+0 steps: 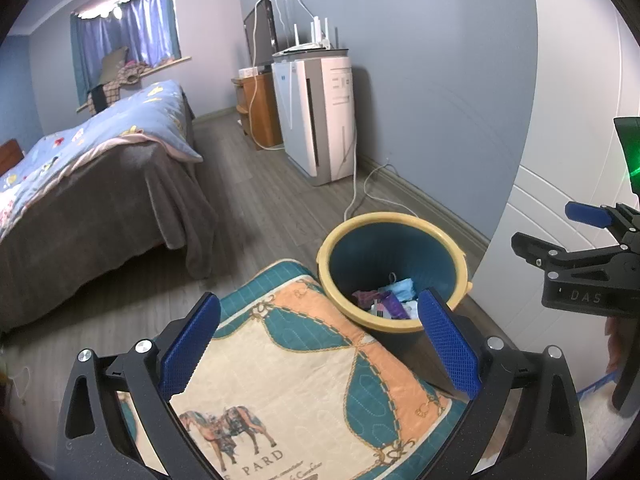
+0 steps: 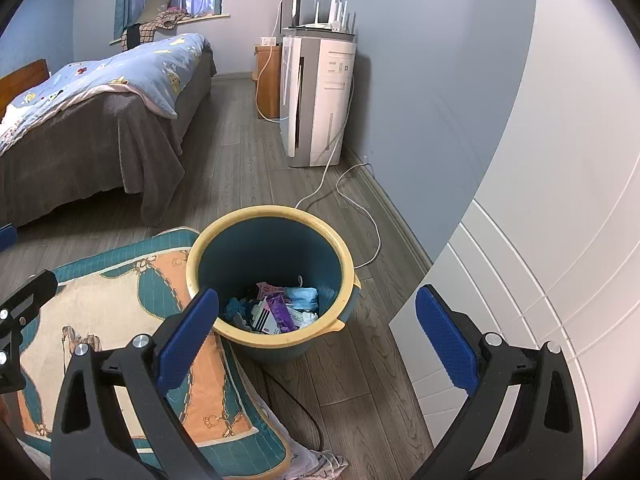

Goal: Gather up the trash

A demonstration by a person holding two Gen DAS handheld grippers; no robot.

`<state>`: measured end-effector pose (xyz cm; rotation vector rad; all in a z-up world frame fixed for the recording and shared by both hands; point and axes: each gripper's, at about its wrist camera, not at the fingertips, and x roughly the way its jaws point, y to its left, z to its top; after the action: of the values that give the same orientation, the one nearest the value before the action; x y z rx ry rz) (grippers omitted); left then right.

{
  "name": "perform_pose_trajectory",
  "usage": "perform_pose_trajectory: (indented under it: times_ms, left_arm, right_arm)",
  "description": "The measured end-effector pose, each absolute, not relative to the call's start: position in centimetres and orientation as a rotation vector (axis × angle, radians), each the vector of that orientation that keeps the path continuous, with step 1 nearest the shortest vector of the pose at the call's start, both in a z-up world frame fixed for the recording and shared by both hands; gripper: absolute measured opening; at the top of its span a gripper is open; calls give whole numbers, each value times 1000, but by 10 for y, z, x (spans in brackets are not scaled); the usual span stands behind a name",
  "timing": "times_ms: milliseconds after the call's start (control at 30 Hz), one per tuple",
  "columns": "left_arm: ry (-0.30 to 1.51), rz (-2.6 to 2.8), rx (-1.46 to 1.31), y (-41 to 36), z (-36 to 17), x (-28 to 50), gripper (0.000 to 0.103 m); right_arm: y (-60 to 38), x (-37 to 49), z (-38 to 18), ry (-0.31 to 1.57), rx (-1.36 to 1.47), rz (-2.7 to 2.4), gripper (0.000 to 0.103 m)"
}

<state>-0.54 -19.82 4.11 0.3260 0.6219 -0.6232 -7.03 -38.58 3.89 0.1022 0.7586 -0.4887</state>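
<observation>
From the left wrist, the left gripper [image 1: 318, 344] hangs over a patterned cushion [image 1: 288, 376], fingers spread wide and empty; the bin [image 1: 394, 276] stands on the floor just beyond, with trash [image 1: 386, 304] inside. From the right wrist, the right gripper [image 2: 318, 340] hovers above that bin [image 2: 272, 276], fingers apart, holding nothing.

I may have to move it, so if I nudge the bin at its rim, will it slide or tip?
The bin looks like thin plastic holding only scraps, so probably light. It stands tall on smooth wood floor; a rim push might tip it, a low one slide it.

bin [image 2: 272, 336] rim hides part of the trash [image 2: 280, 308].
</observation>
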Motion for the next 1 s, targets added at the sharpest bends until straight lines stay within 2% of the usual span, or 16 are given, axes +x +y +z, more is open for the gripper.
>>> perform_pose_trajectory:
  times_ms: [1000]
  left_arm:
    - [659,-601,348,-200,33,-5,98]
  right_arm:
    - [-388,-72,36,771,134,-523,97]
